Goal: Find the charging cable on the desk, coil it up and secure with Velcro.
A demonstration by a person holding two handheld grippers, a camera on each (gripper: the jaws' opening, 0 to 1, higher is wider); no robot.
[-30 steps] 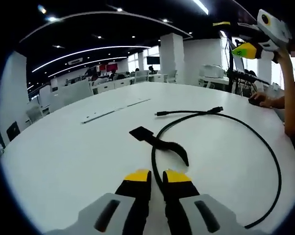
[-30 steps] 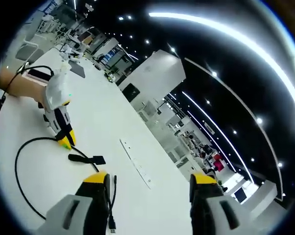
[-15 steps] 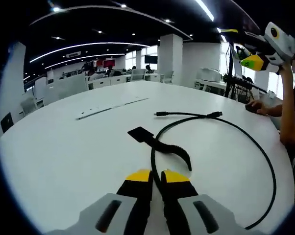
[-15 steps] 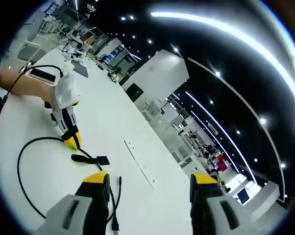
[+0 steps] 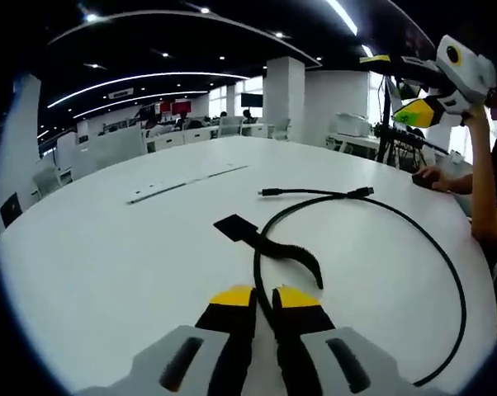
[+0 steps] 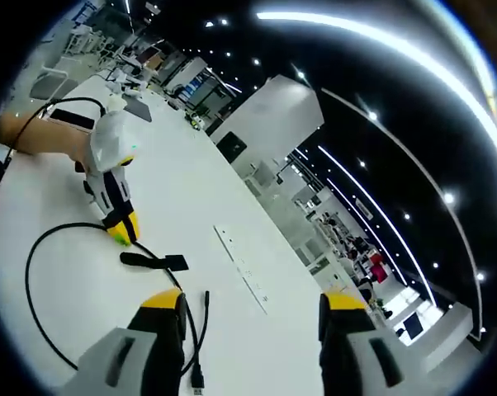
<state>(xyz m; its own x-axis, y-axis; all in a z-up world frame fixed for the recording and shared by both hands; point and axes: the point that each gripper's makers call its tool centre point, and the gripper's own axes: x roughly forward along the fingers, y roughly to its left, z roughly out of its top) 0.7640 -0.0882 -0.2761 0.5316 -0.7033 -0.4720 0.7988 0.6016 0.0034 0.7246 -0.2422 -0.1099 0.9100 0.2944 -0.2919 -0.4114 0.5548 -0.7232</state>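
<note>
A black charging cable point(image 5: 447, 256) lies on the white table point(image 5: 100, 247) in a wide loop, both plug ends point(image 5: 269, 192) at the far side. A black Velcro strap point(image 5: 269, 243) sits on it near me. My left gripper point(image 5: 263, 299) is shut on the cable close to the strap. The right gripper point(image 5: 395, 86) is held up in the air at the top right, open. In the right gripper view, my right gripper point(image 6: 250, 301) stands wide open above the table point(image 6: 174, 190). Below it are the left gripper point(image 6: 120, 233), the cable point(image 6: 30, 289) and the strap point(image 6: 153, 261).
A narrow metal strip point(image 5: 186, 183) is set into the table's middle, also the strip point(image 6: 244, 268). A person's hand point(image 5: 438, 172) rests at the right table edge. A phone point(image 6: 67, 121) lies by a forearm point(image 6: 30, 140). Desks and chairs stand behind.
Both views have shifted only slightly. The left gripper stays shut on the cable and the right gripper stays open in the air, a little closer over the table.
</note>
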